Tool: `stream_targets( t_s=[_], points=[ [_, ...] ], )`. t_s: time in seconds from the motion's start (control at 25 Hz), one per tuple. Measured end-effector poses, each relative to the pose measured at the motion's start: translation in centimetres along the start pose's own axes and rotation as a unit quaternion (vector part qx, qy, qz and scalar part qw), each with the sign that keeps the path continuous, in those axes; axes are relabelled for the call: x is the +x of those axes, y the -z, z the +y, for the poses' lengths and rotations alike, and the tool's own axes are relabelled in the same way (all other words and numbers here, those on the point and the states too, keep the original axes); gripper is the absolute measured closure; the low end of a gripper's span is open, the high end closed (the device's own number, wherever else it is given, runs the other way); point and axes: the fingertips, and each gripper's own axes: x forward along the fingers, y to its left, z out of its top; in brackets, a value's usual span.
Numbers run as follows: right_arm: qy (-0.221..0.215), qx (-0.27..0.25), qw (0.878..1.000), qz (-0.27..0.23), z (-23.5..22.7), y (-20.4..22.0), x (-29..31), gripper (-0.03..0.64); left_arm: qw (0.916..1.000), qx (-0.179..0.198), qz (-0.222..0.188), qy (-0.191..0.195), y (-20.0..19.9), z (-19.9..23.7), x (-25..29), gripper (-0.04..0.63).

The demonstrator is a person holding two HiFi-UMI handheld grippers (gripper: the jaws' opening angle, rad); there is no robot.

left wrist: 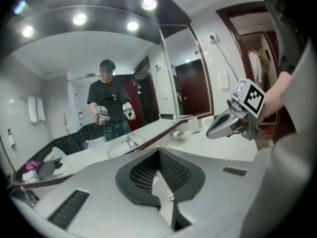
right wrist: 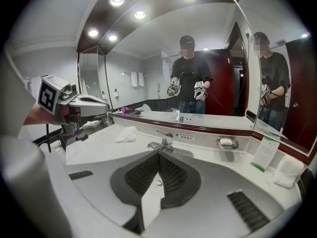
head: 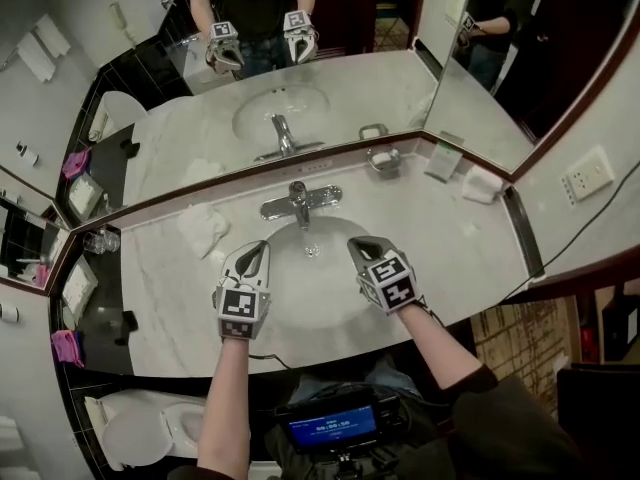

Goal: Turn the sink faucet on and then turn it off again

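The chrome faucet (head: 298,200) stands behind the white sink basin (head: 335,283), its single lever on top; no stream of water shows. Both grippers hover over the front of the basin, short of the faucet and apart from it. My left gripper (head: 260,247) is on the left, shut and empty. My right gripper (head: 356,244) is on the right, also shut with nothing between its pads. In the right gripper view the faucet (right wrist: 165,142) lies straight beyond the shut jaws (right wrist: 158,175), and the left gripper (right wrist: 91,104) hangs at the left. The left gripper view shows the right gripper (left wrist: 224,125).
A crumpled white cloth (head: 203,226) and a glass (head: 103,240) sit left of the sink. At the right are a soap dish (head: 383,158), a standing card (head: 441,160) and a folded towel (head: 482,183). A mirror (head: 300,88) backs the counter. A toilet (head: 140,430) stands lower left.
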Motion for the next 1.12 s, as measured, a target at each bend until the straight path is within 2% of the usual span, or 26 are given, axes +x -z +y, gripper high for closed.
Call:
stream_targets(
  t_s=[0.2, 0.32, 0.44, 0.56, 1.12],
  points=[
    [-0.005, -0.012, 1.0, -0.008, 0.8, -0.5, -0.9, 0.595, 0.9947, -0.102, 0.006, 0.006, 0.7, -1.3, -2.4, 0.594],
    [-0.007, -0.017, 1.0, -0.013, 1.2, -0.7, -1.5, 0.595, 0.9905, -0.138, 0.0, 0.008, 1.7, -1.9, -3.6, 0.594],
    [-0.009, -0.02, 1.0, -0.015, 1.2, -0.4, -2.0, 0.595, 0.9868, -0.162, -0.01, -0.005, 2.1, -1.8, -4.7, 0.594],
    [-0.005, -0.019, 1.0, -0.013, 0.8, 0.0, -2.5, 0.595, 0.9853, -0.171, -0.009, -0.003, 2.4, -2.4, -5.1, 0.594],
    [-0.003, -0.019, 1.0, -0.012, 1.0, 0.4, -3.2, 0.595, 0.9881, -0.154, -0.007, 0.006, 2.9, -4.3, -5.3, 0.594]
  ],
)
